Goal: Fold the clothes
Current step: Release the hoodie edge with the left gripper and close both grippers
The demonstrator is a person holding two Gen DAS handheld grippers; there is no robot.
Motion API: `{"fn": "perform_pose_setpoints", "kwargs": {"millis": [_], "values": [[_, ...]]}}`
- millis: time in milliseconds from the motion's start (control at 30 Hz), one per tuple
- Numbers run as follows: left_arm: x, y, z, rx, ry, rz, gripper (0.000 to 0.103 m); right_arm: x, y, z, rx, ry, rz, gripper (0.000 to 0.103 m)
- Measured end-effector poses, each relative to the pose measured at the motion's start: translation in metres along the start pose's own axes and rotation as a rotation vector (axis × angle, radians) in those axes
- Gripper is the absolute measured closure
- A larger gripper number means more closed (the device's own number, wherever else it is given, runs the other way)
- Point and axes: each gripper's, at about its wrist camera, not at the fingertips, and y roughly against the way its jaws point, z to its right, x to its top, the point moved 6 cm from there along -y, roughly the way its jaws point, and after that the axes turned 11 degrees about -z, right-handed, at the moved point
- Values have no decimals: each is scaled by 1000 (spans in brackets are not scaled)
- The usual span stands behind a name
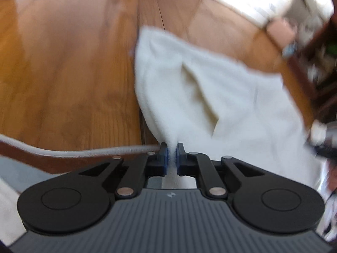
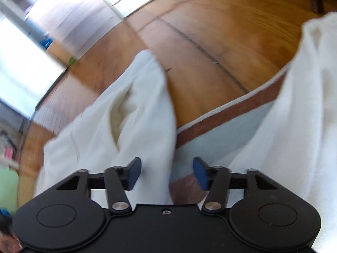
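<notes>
A white fleece garment (image 1: 210, 88) lies crumpled on a wooden table (image 1: 63, 73), with a deep fold down its middle. My left gripper (image 1: 172, 156) is shut on a pinched edge of this garment at the table's near edge. In the right wrist view the same white garment (image 2: 130, 122) spreads below my right gripper (image 2: 167, 168), whose blue pads (image 2: 134, 171) stand apart with cloth beneath them and nothing pressed between. More white cloth (image 2: 299, 116) hangs at the right of that view.
The table's near edge has a white trim (image 1: 84, 152) over a brown side (image 2: 221, 113). Dark wooden furniture (image 1: 316, 59) stands at the far right in the left wrist view. Bright windows (image 2: 25, 67) and clutter lie beyond the table. Both views are blurred.
</notes>
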Motion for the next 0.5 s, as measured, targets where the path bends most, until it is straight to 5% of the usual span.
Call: {"fn": "perform_pose_setpoints", "kwargs": {"millis": [33, 133, 300, 367, 433, 500], "values": [[-1, 6, 2, 10, -13, 22, 96, 0, -2, -4, -77, 41, 32, 99], [-5, -10, 4, 104, -54, -23, 95, 6, 12, -12, -204, 64, 164, 101], [-9, -20, -5, 267, -69, -93, 83, 9, 2, 3, -532, 142, 96, 103], [-4, -11, -7, 340, -58, -72, 66, 14, 10, 16, -450, 42, 107, 98], [6, -5, -15, 314, -20, -37, 68, 20, 19, 17, -311, -25, 133, 90], [24, 2, -24, 282, 20, 9, 65, 31, 20, 13, -238, -44, 134, 66]]}}
